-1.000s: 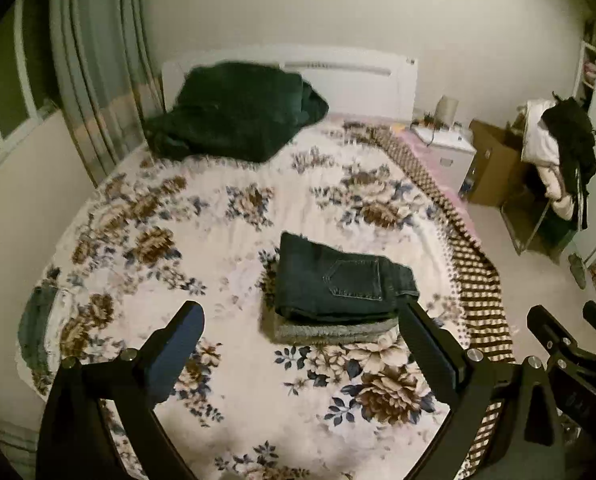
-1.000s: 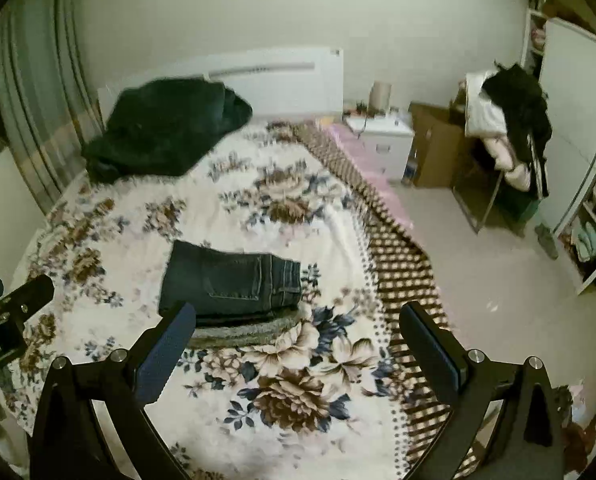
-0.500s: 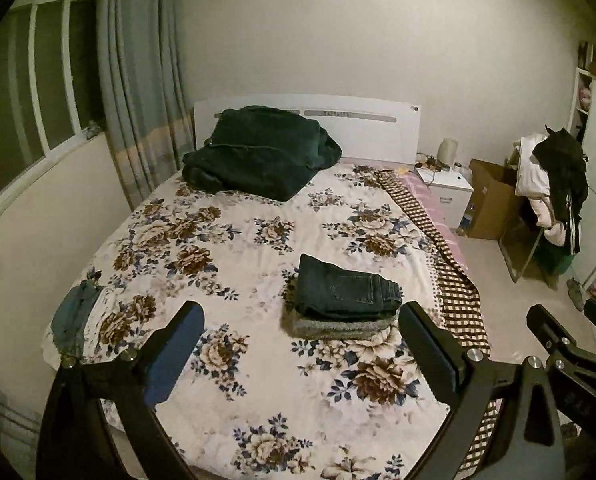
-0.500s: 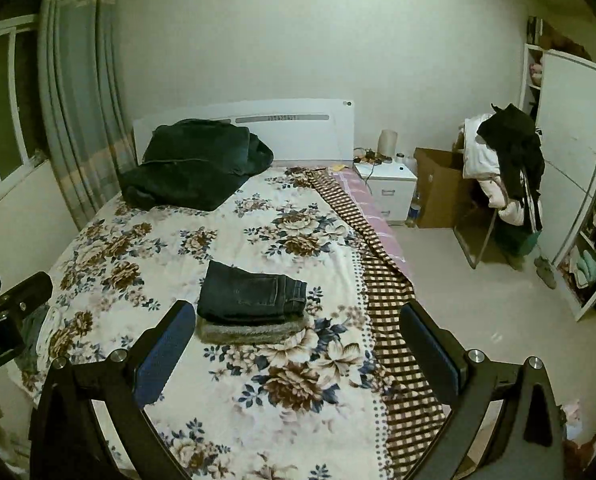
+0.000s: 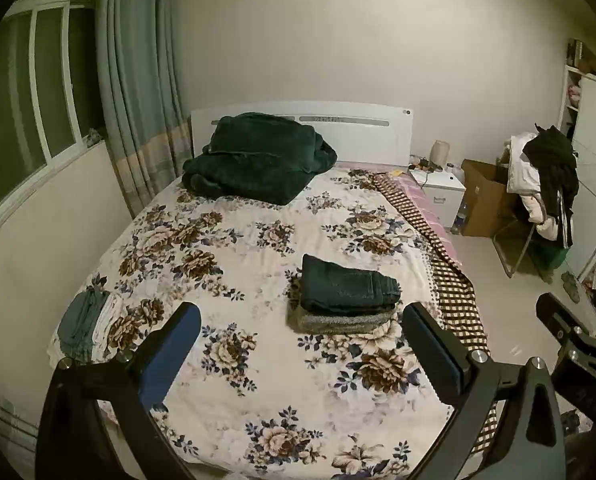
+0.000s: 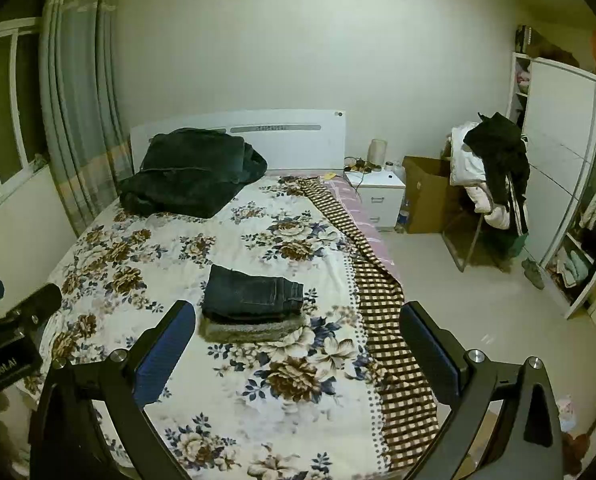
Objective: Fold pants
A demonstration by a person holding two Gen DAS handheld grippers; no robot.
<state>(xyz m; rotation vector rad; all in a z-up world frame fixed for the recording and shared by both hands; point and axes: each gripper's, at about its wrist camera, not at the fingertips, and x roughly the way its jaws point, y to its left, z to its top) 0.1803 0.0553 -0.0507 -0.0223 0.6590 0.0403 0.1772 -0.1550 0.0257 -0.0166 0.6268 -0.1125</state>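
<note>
A folded pair of dark jeans (image 5: 346, 290) (image 6: 252, 294) lies on top of a folded grey garment (image 5: 340, 322) (image 6: 254, 328), on the right half of the floral bed (image 5: 234, 280) (image 6: 138, 264). My left gripper (image 5: 302, 344) is open and empty, held back from the stack near the foot of the bed. My right gripper (image 6: 298, 340) is open too, with nothing between its fingers, also well short of the stack. In each wrist view the other gripper shows at the frame's edge.
A dark green blanket (image 5: 258, 160) is heaped by the white headboard (image 5: 362, 128). Small folded blue and white cloths (image 5: 84, 320) lie at the bed's left edge. A checked throw (image 5: 454, 284) hangs over the right side. Nightstand (image 6: 378, 192), cardboard box, clothes-laden chair (image 6: 490, 176) and wardrobe stand right.
Both grippers have pulled back and up from the bed, so the folded stack looks smaller and farther away. The stack itself has not moved.
</note>
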